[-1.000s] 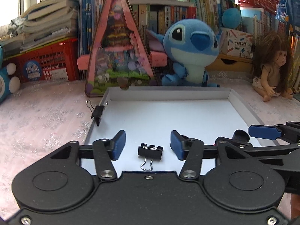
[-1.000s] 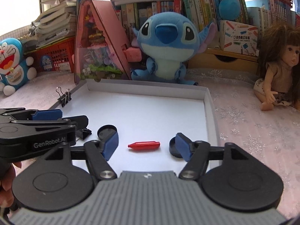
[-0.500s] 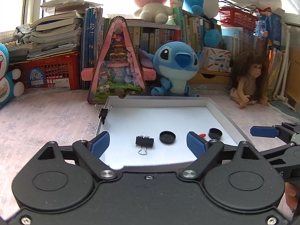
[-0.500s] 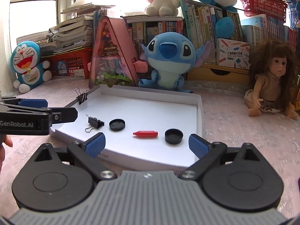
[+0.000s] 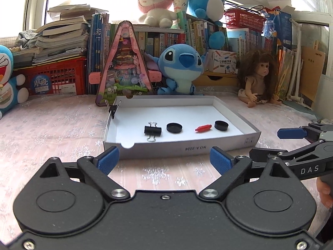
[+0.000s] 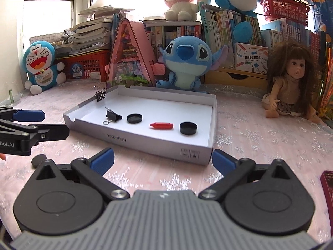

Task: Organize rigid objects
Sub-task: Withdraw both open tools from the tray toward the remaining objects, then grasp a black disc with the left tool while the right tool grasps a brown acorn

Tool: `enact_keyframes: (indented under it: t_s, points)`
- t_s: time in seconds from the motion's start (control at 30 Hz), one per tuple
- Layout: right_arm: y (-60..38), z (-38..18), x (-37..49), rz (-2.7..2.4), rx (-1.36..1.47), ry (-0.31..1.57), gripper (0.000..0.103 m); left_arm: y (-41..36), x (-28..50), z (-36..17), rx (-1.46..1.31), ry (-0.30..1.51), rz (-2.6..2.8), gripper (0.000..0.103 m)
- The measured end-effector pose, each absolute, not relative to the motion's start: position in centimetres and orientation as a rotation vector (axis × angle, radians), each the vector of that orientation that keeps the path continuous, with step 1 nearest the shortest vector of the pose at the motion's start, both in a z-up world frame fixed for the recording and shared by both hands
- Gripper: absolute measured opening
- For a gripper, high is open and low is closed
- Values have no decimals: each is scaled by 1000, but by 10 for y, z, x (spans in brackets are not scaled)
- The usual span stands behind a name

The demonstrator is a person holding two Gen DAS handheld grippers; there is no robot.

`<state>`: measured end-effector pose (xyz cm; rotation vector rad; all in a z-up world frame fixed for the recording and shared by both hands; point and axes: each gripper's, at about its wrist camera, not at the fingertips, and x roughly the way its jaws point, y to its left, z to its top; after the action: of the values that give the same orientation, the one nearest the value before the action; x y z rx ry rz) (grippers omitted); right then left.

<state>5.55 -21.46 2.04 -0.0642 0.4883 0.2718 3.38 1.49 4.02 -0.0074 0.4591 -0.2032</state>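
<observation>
A shallow white box [image 5: 181, 145] [image 6: 145, 143] lies on the pink cloth. Across its floor sit a black binder clip [image 5: 153, 130] [image 6: 113, 115], a black cap [image 5: 174, 128] [image 6: 134, 118], a red capsule-shaped piece [image 5: 203, 128] [image 6: 161, 125] and a second black cap [image 5: 221, 125] [image 6: 188, 128]. Another binder clip [image 5: 113, 109] [image 6: 100, 95] grips the box's left wall. My left gripper [image 5: 164, 160] and right gripper [image 6: 164, 162] hover just in front of the box. The jaws of both are opening and hold nothing.
Behind the box stand a blue plush [image 5: 181, 66], a pink triangular toy house [image 5: 124, 66] and a doll [image 5: 258, 77]. Books and a red crate [image 5: 54, 77] line the back. A small dark round thing [image 6: 38, 160] lies on the cloth, and a dark red object [image 6: 327, 187] shows at the right edge.
Both grippers have drawn back out of the box toward its front and opened wider. The binder clip and the red piece, once between the jaws, now lie free in the box.
</observation>
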Motion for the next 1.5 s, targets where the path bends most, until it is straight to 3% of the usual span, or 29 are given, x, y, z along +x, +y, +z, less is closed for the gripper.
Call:
enact_keyframes:
  t_s: [0.73, 0.9, 1.1, 1.23, 1.5]
  points:
    - [-219, -15, 11, 223, -143, 562, 103, 49, -6, 2, 7, 508, -124, 92]
    - [-218, -18, 12, 204, -136, 567, 103, 52, -3, -4, -11, 528, -119, 85]
    - [-221, -15, 8, 175, -111, 526, 103, 51, -5, -6, -3, 519, -119, 69]
    - [-224, -13, 6, 157, -93, 504, 98, 49, -3, -9, -8, 530, -111, 58]
    - [-224, -11, -1, 167, -90, 491, 81, 44, -3, -11, 11, 523, -124, 52]
